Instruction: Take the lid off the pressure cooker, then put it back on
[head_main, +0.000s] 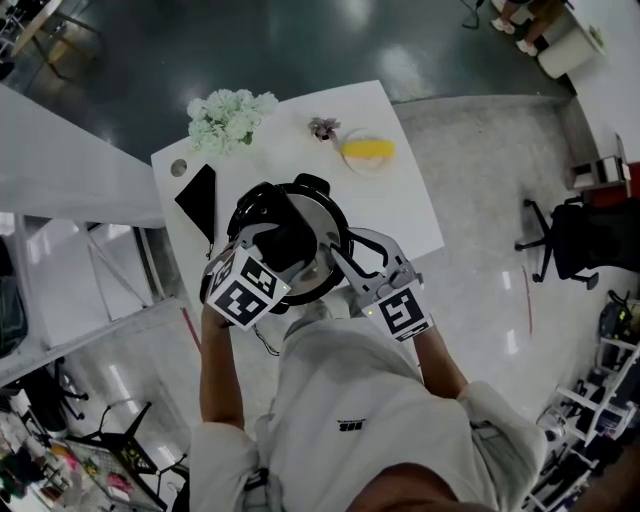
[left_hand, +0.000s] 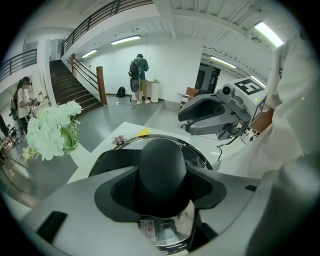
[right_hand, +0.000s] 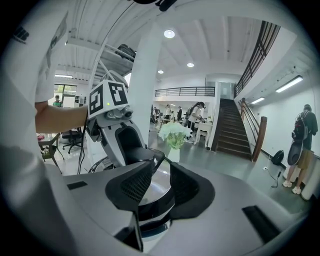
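The steel pressure cooker (head_main: 322, 215) stands on the white table (head_main: 405, 215) with its lid on. In the left gripper view the lid's black knob (left_hand: 162, 160) fills the gap between the jaws. My left gripper (left_hand: 163, 186) is shut on that knob from above, seen also in the head view (head_main: 285, 238). My right gripper (right_hand: 161, 181) reaches the cooker's right side (head_main: 347, 255). Its pads (right_hand: 131, 186) close on the black side handle (right_hand: 155, 202) under the lid's rim. My left gripper (right_hand: 120, 132) also shows there on the knob.
White flowers (head_main: 230, 118) stand at the table's far left. A black flat slab (head_main: 197, 198) lies left of the cooker. A yellow item on a plate (head_main: 368, 150) and a small purple thing (head_main: 323, 127) sit behind it. An office chair (head_main: 575, 235) stands to the right.
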